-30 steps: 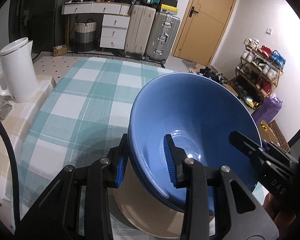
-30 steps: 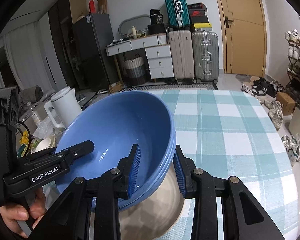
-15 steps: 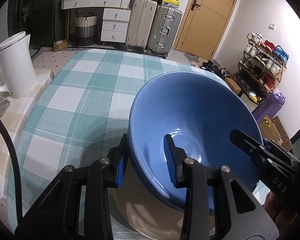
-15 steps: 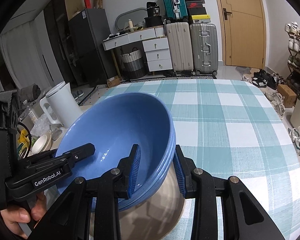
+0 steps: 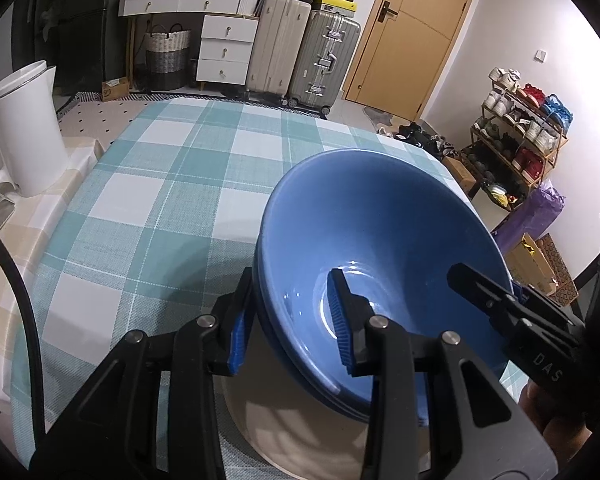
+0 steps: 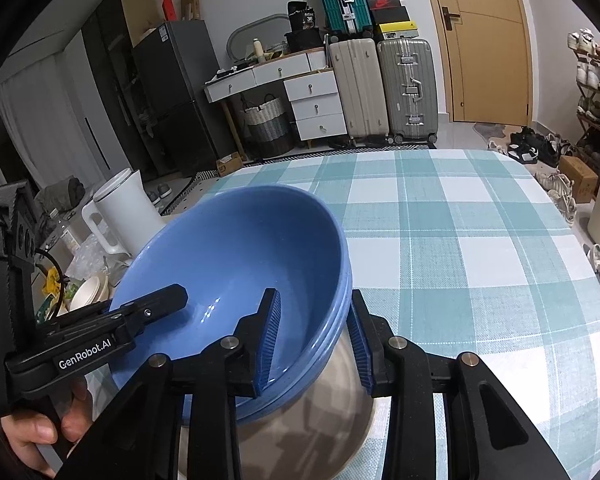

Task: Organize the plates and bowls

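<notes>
A stack of blue bowls is tilted over a cream plate lying on the checked tablecloth. My left gripper is shut on the stack's left rim, one pad inside and one outside. Shut on the opposite rim in the same way is my right gripper. Each gripper also shows in the other's view, reaching into the bowl from the side. Whether the stack's base touches the plate is hidden.
The teal and white checked table stretches beyond the bowls. A white kettle stands on a side counter at the left, with small dishes near it. A hand holds the left gripper's handle.
Both grippers have sunk a little with the blue bowls, bringing them closer to the plate and table. Both grips look unchanged.
</notes>
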{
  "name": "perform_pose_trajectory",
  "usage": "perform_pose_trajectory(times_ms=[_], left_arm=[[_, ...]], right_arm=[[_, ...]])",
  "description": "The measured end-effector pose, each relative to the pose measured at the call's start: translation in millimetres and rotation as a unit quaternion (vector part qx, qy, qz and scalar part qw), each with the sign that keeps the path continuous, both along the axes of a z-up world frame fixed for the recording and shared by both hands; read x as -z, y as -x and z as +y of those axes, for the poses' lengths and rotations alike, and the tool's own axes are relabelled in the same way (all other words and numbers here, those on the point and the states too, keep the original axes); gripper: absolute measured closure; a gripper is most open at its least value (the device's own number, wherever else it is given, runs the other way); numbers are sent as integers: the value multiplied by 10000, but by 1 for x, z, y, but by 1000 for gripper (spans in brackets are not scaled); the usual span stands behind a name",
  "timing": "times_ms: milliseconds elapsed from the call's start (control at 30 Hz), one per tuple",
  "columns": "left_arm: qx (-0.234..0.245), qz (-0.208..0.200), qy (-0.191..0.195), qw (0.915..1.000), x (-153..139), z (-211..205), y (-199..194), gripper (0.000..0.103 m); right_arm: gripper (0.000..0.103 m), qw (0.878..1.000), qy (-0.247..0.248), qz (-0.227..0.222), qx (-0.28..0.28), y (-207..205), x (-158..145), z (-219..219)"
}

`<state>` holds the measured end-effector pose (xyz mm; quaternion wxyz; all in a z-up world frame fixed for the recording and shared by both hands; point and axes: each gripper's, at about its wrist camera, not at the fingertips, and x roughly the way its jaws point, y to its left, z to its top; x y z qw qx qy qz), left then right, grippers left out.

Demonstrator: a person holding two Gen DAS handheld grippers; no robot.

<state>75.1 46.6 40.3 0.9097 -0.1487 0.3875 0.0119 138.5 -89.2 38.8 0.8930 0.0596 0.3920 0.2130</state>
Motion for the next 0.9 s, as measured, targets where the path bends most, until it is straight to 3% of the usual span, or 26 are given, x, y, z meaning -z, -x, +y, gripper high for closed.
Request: perform_pose_trajectory(times_ms=[133, 367, 500, 533, 567, 600, 700, 767, 900], left_arm=[[20, -3, 84, 10000, 1, 2, -1, 70], [-8, 7, -132, 9999, -4, 4, 4, 49], [24, -73, -239, 9997, -11, 6, 12, 40], [23, -97, -266, 9996, -12, 6, 14, 32], [21, -99, -293, 9995, -13, 7, 16, 21], [50, -138, -295, 9995, -14, 7, 18, 21], [155, -260, -344, 9989, -18, 8, 27, 18], [179, -366, -441, 9982, -22, 7, 34, 2], [245, -712, -686, 9948, -33, 8, 55, 1]], right_arm=[[68, 10000, 19, 24, -17, -1, 3, -3], [60, 9999, 99, -48, -78, 2, 2, -5], [49, 9999, 37, -43, -93, 3, 2, -10], [47, 9999, 37, -41, -114, 3, 1, -11], [37, 9999, 32, -47, -148, 3, 1, -12], [25, 9998, 6, -59, -195, 5, 1, -13], [14, 9993, -136, -162, -301, 10, -1, -16], [6, 9991, -125, -242, -332, 13, -3, -18], [1, 9975, -150, -520, -460, 22, -10, -23]])
